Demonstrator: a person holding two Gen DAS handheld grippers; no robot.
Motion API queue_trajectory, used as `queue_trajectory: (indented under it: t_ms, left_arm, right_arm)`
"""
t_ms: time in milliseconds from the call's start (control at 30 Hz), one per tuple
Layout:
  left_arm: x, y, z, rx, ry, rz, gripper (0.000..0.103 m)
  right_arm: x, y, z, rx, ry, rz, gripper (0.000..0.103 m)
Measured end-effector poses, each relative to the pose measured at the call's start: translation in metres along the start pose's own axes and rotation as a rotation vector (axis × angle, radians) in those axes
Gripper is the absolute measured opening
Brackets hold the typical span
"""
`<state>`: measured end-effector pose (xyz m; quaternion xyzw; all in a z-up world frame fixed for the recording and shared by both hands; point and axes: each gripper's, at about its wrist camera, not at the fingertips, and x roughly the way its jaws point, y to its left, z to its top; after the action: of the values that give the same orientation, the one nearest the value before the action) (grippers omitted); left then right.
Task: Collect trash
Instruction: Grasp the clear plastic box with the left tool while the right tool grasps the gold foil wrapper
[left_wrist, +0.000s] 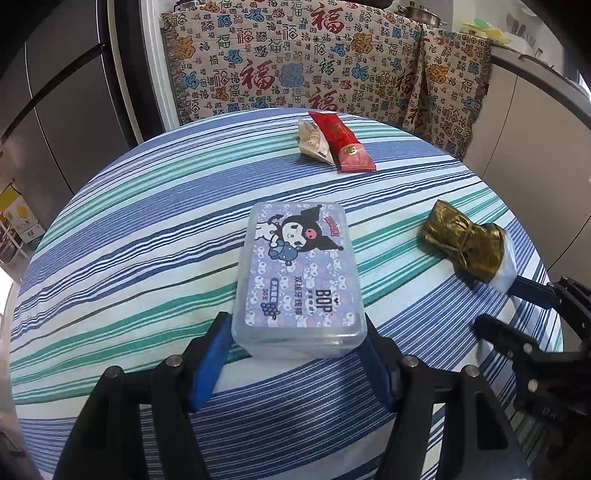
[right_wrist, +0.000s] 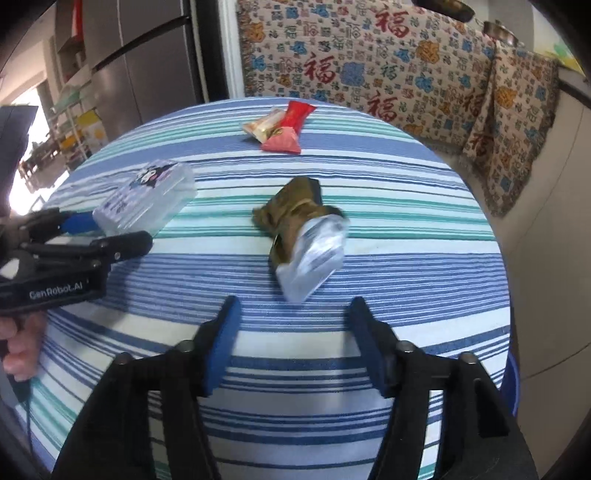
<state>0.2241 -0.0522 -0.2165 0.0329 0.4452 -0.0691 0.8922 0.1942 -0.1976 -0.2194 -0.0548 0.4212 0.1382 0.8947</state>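
A clear plastic box (left_wrist: 299, 277) with a cartoon label sits on the striped tablecloth (left_wrist: 129, 258). My left gripper (left_wrist: 297, 332) has its blue pads against the box's near end on both sides. The box also shows in the right wrist view (right_wrist: 147, 197), with the left gripper (right_wrist: 107, 232) at it. A gold and silver wrapper (right_wrist: 303, 232) lies just ahead of my open, empty right gripper (right_wrist: 293, 321); it also shows in the left wrist view (left_wrist: 465, 240). A red wrapper (left_wrist: 341, 142) and a cream wrapper (left_wrist: 314, 142) lie together at the far side.
The round table's edge (right_wrist: 498, 258) curves close on the right. A patterned cloth (left_wrist: 314, 62) hangs over furniture behind the table. A grey fridge (left_wrist: 62, 103) stands at the left. A blue rim (right_wrist: 513, 384) shows below the table's right edge.
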Motion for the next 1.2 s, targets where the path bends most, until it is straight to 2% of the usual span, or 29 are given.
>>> queue_trajectory:
  t_ms: [133, 200, 467, 567, 633, 700, 833, 900, 1133, 1167, 1200]
  left_arm:
    - [0.000, 0.001, -0.001, 0.004, 0.002, 0.007, 0.073]
    - [0.002, 0.005, -0.002, -0.015, 0.011, 0.024, 0.086]
    - [0.001, 0.007, -0.003, -0.006, 0.014, 0.014, 0.087]
    - [-0.001, 0.007, -0.005, 0.028, 0.024, -0.007, 0.089]
    - [-0.002, 0.010, -0.004, 0.061, 0.057, -0.038, 0.089]
    - [-0.006, 0.015, -0.004, 0.064, 0.088, -0.066, 0.089]
    - [-0.020, 0.022, 0.001, 0.007, 0.050, -0.194, 0.089]
    - [-0.022, 0.019, 0.005, 0.003, 0.044, -0.229, 0.089]
    - [-0.011, 0.007, 0.020, 0.019, 0.047, -0.194, 0.088]
    - [-0.009, 0.008, 0.021, 0.016, 0.047, -0.192, 0.088]
    - [-0.009, 0.009, 0.022, 0.014, 0.046, -0.187, 0.088]
  right_arm:
    - [0.002, -0.002, -0.001, 0.017, 0.007, 0.008, 0.074]
    - [0.004, -0.002, 0.001, 0.013, 0.012, 0.005, 0.079]
    - [0.010, 0.000, 0.004, -0.017, 0.045, 0.033, 0.096]
    - [0.011, 0.000, 0.005, -0.044, 0.067, 0.056, 0.097]
    - [0.010, -0.004, 0.007, -0.060, 0.113, 0.077, 0.096]
    - [0.003, -0.015, 0.011, -0.044, 0.128, 0.111, 0.084]
    - [-0.013, -0.024, 0.022, -0.093, 0.113, 0.116, 0.082]
    - [-0.017, -0.022, 0.028, -0.106, 0.104, 0.135, 0.077]
    - [0.006, -0.021, 0.050, -0.051, 0.106, 0.144, 0.076]
    - [0.010, -0.022, 0.053, -0.041, 0.112, 0.146, 0.073]
    - [0.014, -0.023, 0.054, -0.035, 0.119, 0.144, 0.060]
